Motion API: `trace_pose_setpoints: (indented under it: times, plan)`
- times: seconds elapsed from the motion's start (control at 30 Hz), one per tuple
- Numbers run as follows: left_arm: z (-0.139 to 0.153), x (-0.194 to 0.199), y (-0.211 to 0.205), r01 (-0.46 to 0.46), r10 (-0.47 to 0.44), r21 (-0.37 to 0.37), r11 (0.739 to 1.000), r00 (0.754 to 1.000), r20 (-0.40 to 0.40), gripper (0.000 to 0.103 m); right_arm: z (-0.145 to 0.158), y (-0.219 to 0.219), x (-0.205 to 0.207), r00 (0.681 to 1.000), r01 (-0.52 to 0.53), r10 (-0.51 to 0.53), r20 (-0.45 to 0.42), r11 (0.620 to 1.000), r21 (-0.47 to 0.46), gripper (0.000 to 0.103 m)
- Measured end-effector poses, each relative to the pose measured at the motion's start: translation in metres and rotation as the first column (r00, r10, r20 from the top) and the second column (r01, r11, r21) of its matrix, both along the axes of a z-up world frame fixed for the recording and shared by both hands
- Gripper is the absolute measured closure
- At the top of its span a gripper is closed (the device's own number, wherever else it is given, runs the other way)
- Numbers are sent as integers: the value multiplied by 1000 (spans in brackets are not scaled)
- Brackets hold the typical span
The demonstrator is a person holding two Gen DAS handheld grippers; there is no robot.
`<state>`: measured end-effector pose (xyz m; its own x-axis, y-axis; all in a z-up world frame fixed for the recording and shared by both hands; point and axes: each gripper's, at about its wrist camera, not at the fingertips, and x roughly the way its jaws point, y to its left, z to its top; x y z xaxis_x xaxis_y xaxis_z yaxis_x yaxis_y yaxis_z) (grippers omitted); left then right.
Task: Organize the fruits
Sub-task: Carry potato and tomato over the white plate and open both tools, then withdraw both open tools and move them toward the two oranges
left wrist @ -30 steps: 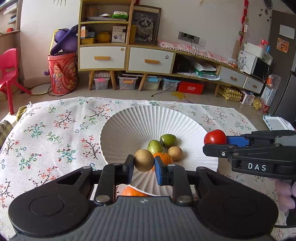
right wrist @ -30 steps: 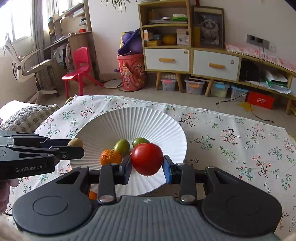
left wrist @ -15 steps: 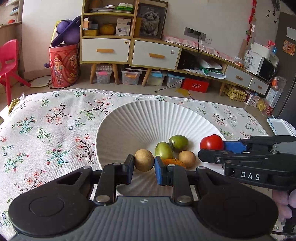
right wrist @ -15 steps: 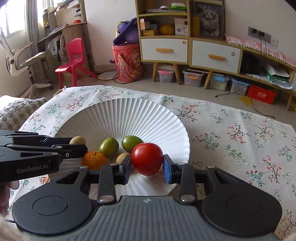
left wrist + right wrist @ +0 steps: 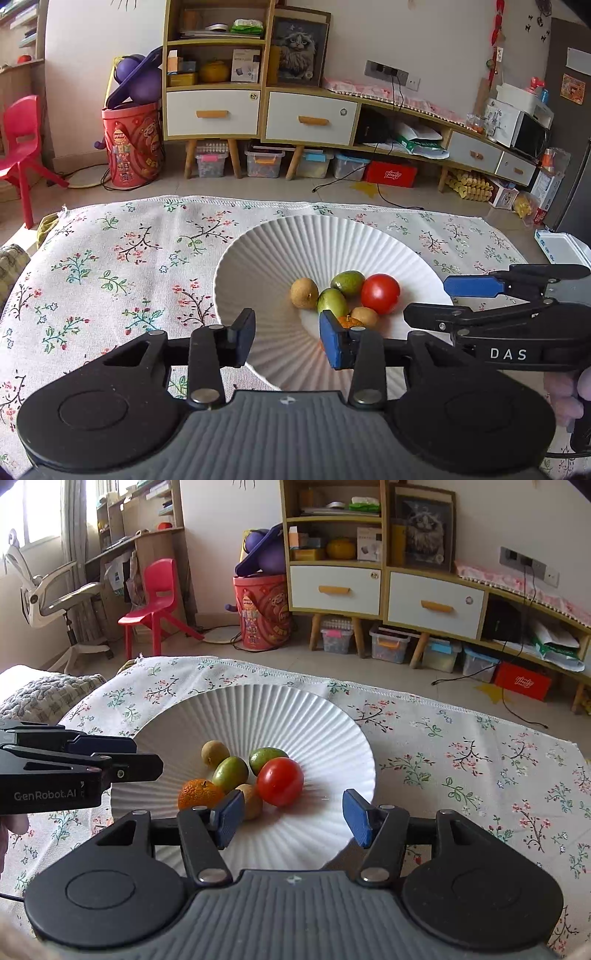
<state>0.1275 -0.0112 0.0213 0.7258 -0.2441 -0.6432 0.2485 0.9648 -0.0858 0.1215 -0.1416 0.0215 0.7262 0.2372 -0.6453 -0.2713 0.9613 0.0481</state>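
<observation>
A white ribbed plate point(image 5: 280, 240) point(image 5: 295, 709) on the floral cloth holds several fruits: a red tomato point(image 5: 380, 293) point(image 5: 280, 781), two green fruits point(image 5: 347, 282) point(image 5: 231, 773), two small brown fruits point(image 5: 304, 292) point(image 5: 215, 752) and an orange point(image 5: 199, 794), half hidden behind my left finger in the left wrist view. My left gripper point(image 5: 287, 338) is open and empty at the plate's near rim. My right gripper point(image 5: 293, 821) is open and empty, just short of the tomato. Each gripper shows from the side in the other's view point(image 5: 480, 295) point(image 5: 122, 757).
The floral tablecloth point(image 5: 110, 266) point(image 5: 480, 768) covers the table around the plate. A grey cushion point(image 5: 40, 698) lies off the left edge. Beyond the table are a shelf unit with drawers point(image 5: 258, 110), a red bin point(image 5: 131, 144) and a red chair point(image 5: 155, 602).
Both grippers have opened. The left one has let go of the small brown fruit and the right one the tomato; both fruits now lie in the plate.
</observation>
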Motion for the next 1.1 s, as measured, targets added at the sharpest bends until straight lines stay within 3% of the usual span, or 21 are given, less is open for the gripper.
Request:
trace_pose_setpoints:
  times: [0.3, 0.53, 0.7, 0.93, 1.1]
  plan:
    - [13, -21, 19, -7, 8, 44, 999, 1000, -10, 52, 9, -4, -11, 999, 21, -20, -32, 999, 41, 32]
    - [13, -35, 33, -16, 16, -5, 1000, 999, -32, 34, 11, 0, -28, 998, 15, -12, -56, 999, 47, 20]
    - [7, -46, 39, -10, 8, -33, 999, 999, -53, 28, 5, 6, -38, 997, 6, -3, -83, 999, 33, 17]
    - [-5, -62, 44, 32, -29, 49, 998, 998, -61, 17, -8, 12, -55, 992, 12, -7, -129, 999, 40, 13]
    - [-16, -70, 57, 13, -8, 58, 998, 996, -85, 13, -14, 15, -64, 993, 2, -2, -119, 1000, -3, 9]
